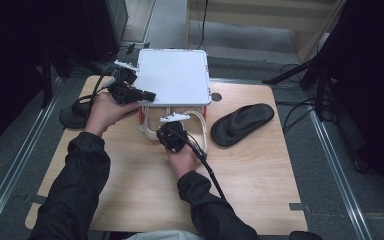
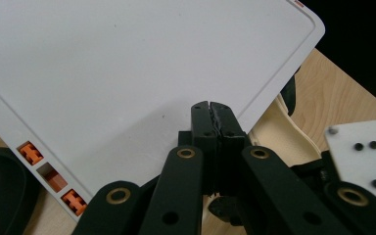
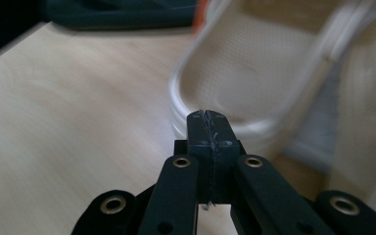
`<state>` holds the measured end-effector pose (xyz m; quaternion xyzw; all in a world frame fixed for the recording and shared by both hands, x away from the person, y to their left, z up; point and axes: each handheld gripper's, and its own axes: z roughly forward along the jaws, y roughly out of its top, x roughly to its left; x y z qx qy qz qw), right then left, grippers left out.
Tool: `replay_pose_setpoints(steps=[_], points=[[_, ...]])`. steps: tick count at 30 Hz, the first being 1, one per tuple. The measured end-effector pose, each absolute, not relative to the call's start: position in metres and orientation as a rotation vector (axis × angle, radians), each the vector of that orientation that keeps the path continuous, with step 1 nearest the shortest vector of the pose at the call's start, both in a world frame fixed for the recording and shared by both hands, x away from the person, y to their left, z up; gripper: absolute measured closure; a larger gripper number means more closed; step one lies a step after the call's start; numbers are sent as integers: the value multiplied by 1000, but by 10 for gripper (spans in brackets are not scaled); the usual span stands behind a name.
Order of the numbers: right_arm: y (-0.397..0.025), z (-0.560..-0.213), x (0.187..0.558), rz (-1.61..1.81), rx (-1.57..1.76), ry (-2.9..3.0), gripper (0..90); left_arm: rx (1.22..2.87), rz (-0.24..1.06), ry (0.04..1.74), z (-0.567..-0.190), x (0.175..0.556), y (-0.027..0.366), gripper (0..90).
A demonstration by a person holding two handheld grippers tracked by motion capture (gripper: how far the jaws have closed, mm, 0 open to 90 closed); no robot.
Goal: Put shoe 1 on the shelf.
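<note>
Two grippers work at a wooden table that carries, in descending size, a white rack on orange-and-white legs, a black slipper to the right of the rack, and a cream slipper lying half under the rack's front edge. A second black slipper sits at the table's left edge, partly overhanging it.

The rack's flat white top is bare. In the left gripper view, orange connectors line its rim.

The left gripper rests at the rack's front left corner; in the left gripper view its jaws stand pressed together with nothing between them, the tips just over the white top.

The right gripper sits low at the toe end of the cream slipper. In the right gripper view its jaws are likewise fully closed and empty, tips just beside the slipper's rim; whether they touch it cannot be told from the blur.

Judged step: moving the cream slipper at the rack's lower level. To do it well:
- Keep the left gripper bearing on the rack so it does not slide.
- If a grasp is intended, spread the right jaws first and take the slipper's rim wall.
- If pushing, apply the closed tips squarely to the toe, low and in line with the slipper's length.
- Avoid striking the rack legs.
</note>
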<state>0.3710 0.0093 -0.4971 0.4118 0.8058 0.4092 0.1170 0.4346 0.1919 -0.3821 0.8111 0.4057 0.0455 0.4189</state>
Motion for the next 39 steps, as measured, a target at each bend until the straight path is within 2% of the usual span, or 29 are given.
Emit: replay_pose_setpoints(steps=[7,16,27,39], points=[[15,-500,390,1161,1234,2309,900,2034,114,1018,-382,435,192,900],[6,-492,377,1207,1251,2350,900,2031,104,1015,-382,435,193,900],[-51,-474,322,1309,1201,2385,900,2030,112,1022,-382,434,192,900],[-109,-476,304,1295,1267,2385,900,2026,111,1030,-382,434,192,900]])
